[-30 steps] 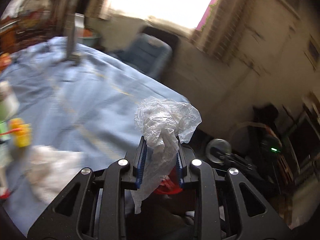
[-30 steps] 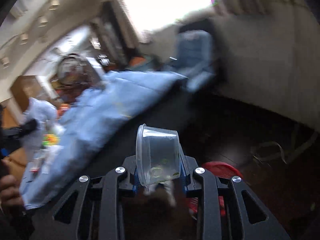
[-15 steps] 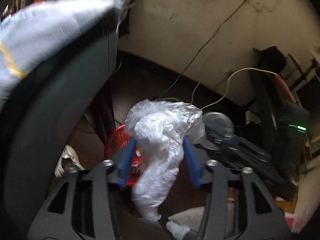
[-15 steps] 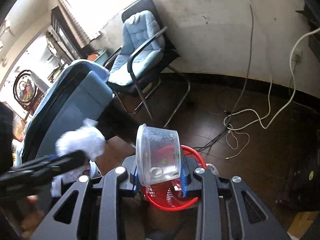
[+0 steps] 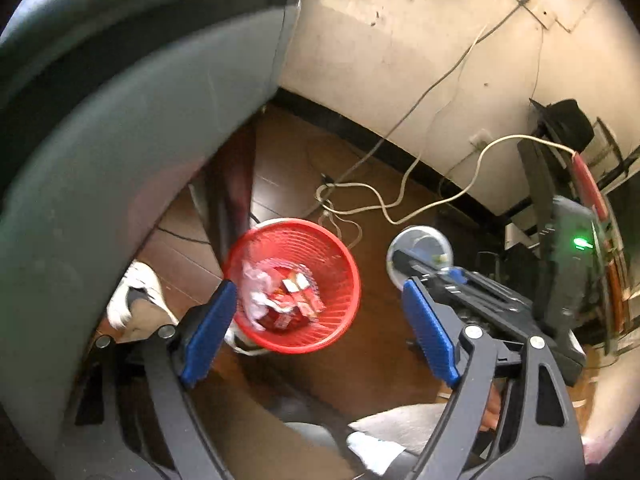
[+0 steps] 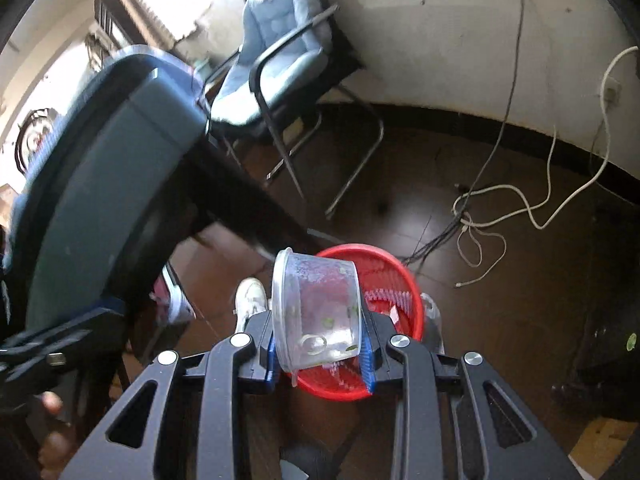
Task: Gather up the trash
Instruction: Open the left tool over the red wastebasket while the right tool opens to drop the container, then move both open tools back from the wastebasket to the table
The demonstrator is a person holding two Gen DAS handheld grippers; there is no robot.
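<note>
A red mesh basket [image 5: 320,248] stands on the dark wooden floor below both grippers. In it lie red wrappers and a crumpled white plastic bag [image 5: 254,288]. My left gripper [image 5: 320,320] hangs above the basket, its jaws opening wide with nothing between the blue pads. My right gripper [image 6: 320,344] is shut on a clear plastic container [image 6: 316,312] with green scraps inside, held over the red basket [image 6: 400,276]. In the left wrist view that container [image 5: 420,248] shows to the basket's right, in the right gripper.
The table's dark edge and hanging blue cloth [image 5: 100,140] fill the left. A blue padded chair [image 6: 272,60] stands by the wall. Cables [image 6: 500,208] trail over the floor. A person's white shoe [image 5: 136,296] stands beside the basket. Dark equipment with a green light [image 5: 576,244] stands at right.
The left gripper swung off the table down over the basket, opened, and the white plastic bag dropped into it. The right gripper came down with the container until it is over the basket.
</note>
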